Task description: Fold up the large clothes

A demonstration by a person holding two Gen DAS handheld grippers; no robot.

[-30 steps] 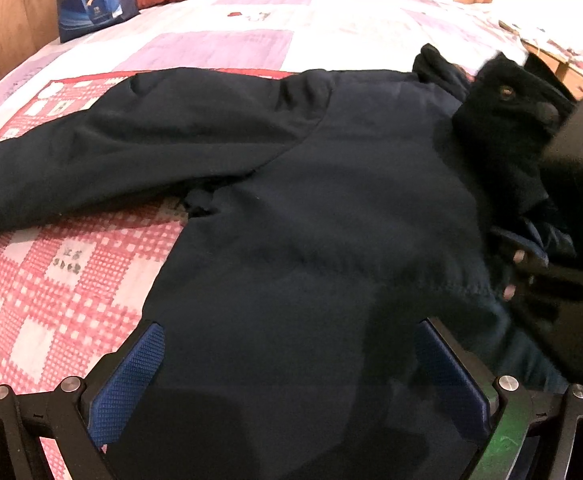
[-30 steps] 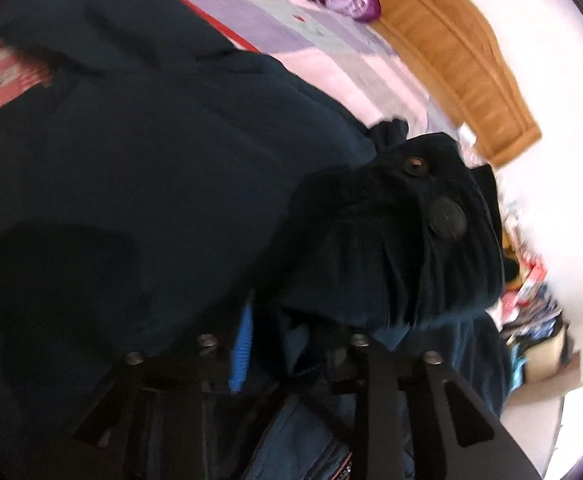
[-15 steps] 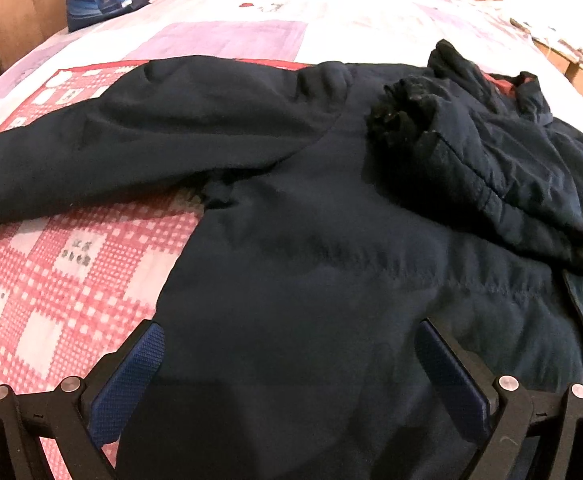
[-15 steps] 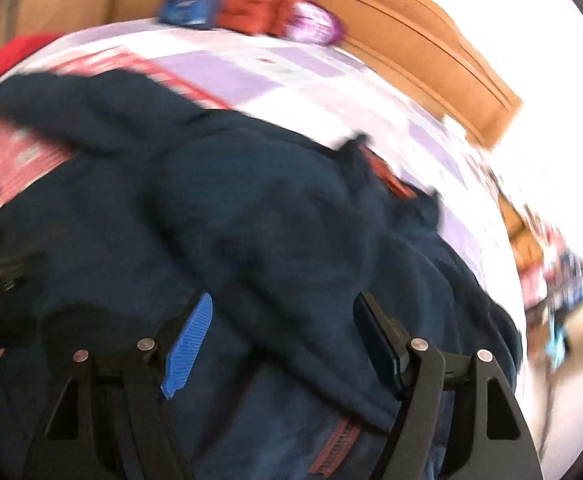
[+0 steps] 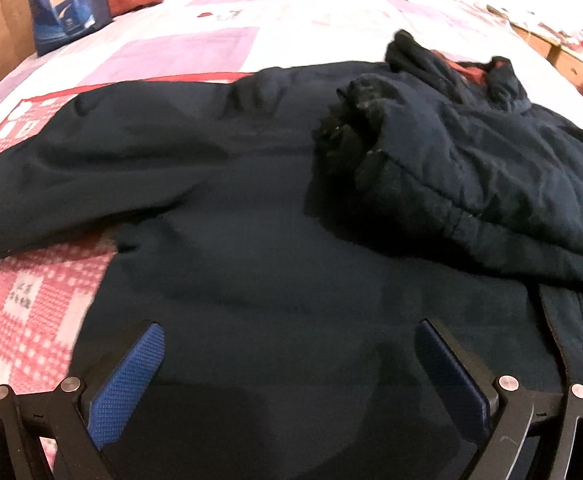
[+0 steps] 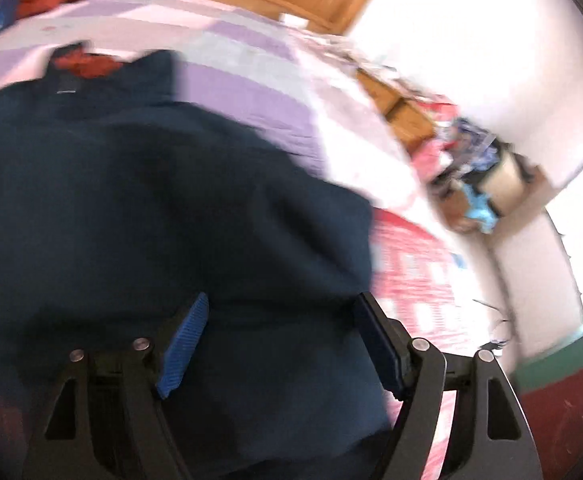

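jacket (image 5: pixel 251 240): we see it spread across the bed (image 5: pixel 251 8), filling centre frame, long axis left to right.
unfolded sleeve (image 5: pixel 71 176): reaches out to mid-left, ahead-left of the left gripper (image 5: pixel 287 376).
folded sleeve (image 5: pixel 471 184): lies over the body, upper right.
left gripper: wide, empty, tilted down over the hem; we judge it nearer.
right gripper (image 6: pixel 279 344): jaws just opened, nothing between them, blurred.
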